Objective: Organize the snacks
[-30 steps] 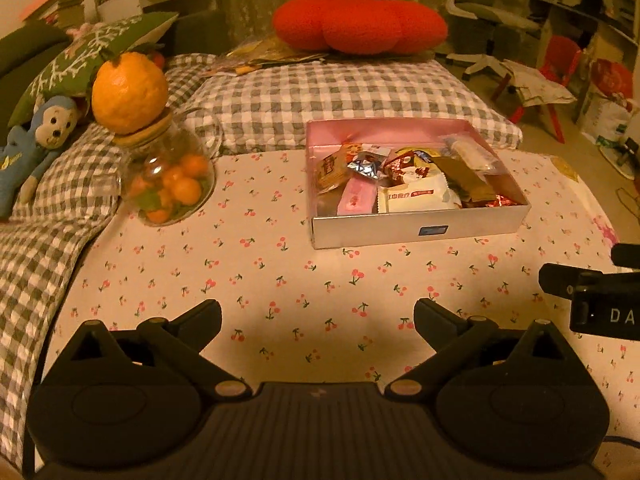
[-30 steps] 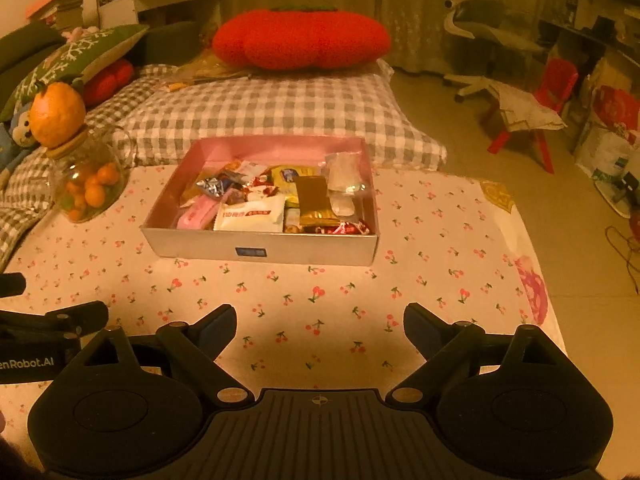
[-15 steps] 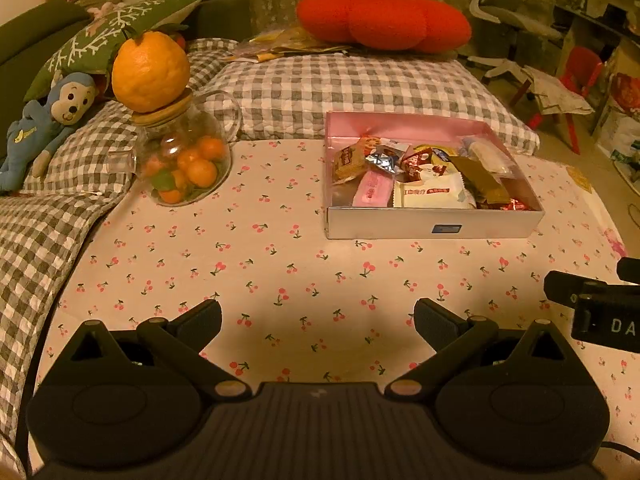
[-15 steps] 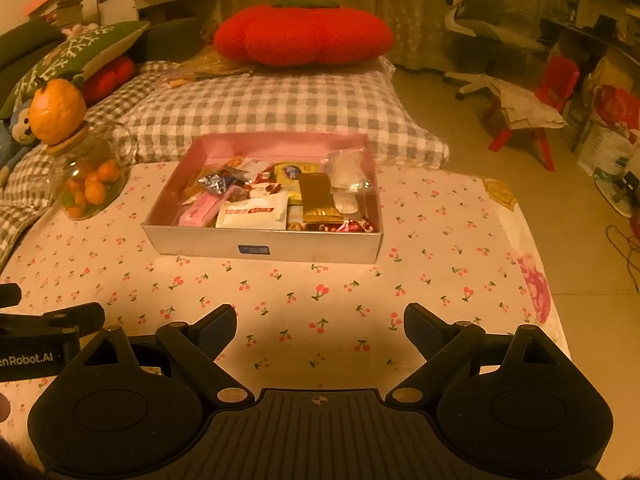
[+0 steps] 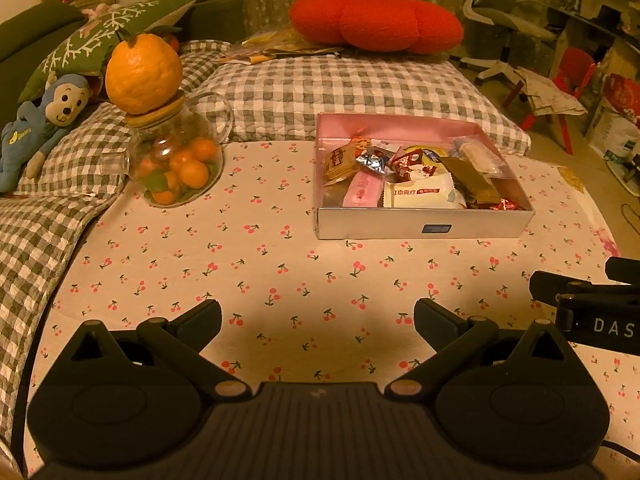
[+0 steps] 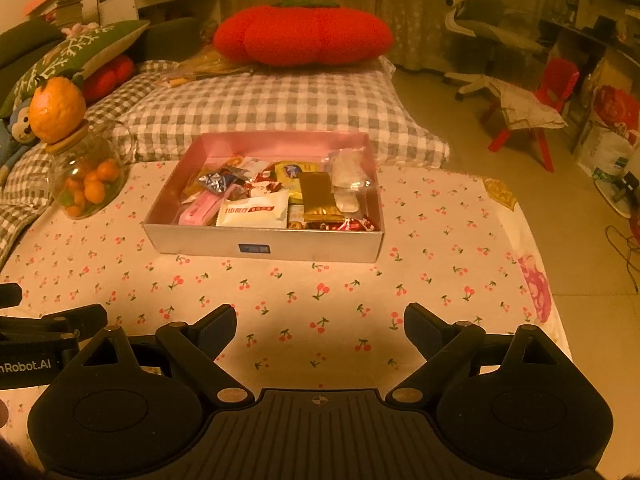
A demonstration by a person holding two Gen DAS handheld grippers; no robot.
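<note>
A shallow silver box (image 5: 424,229) (image 6: 264,246) with a pink inside stands on the cherry-print cloth, some way ahead of both grippers. Several wrapped snacks fill it, among them a white packet (image 5: 420,196) (image 6: 254,212), a pink bar (image 5: 362,190) (image 6: 198,209) and a gold bar (image 5: 468,180) (image 6: 319,196). My left gripper (image 5: 318,316) hangs open over bare cloth with nothing between its fingers. Just as wide open and empty is my right gripper (image 6: 320,322), nearer the box's front wall. Each gripper's edge shows in the other's view.
A glass jar of small oranges (image 5: 176,164) (image 6: 86,180) with a big orange on its lid stands left of the box. Checked cushions (image 5: 348,92), a red pumpkin pillow (image 5: 376,20) and a plush monkey (image 5: 44,120) lie behind. The cloth's right edge (image 6: 536,280) drops to the floor.
The left wrist view has tilted a little, so the box and jar sit lower and more to the right in it. The right gripper and the box have not moved.
</note>
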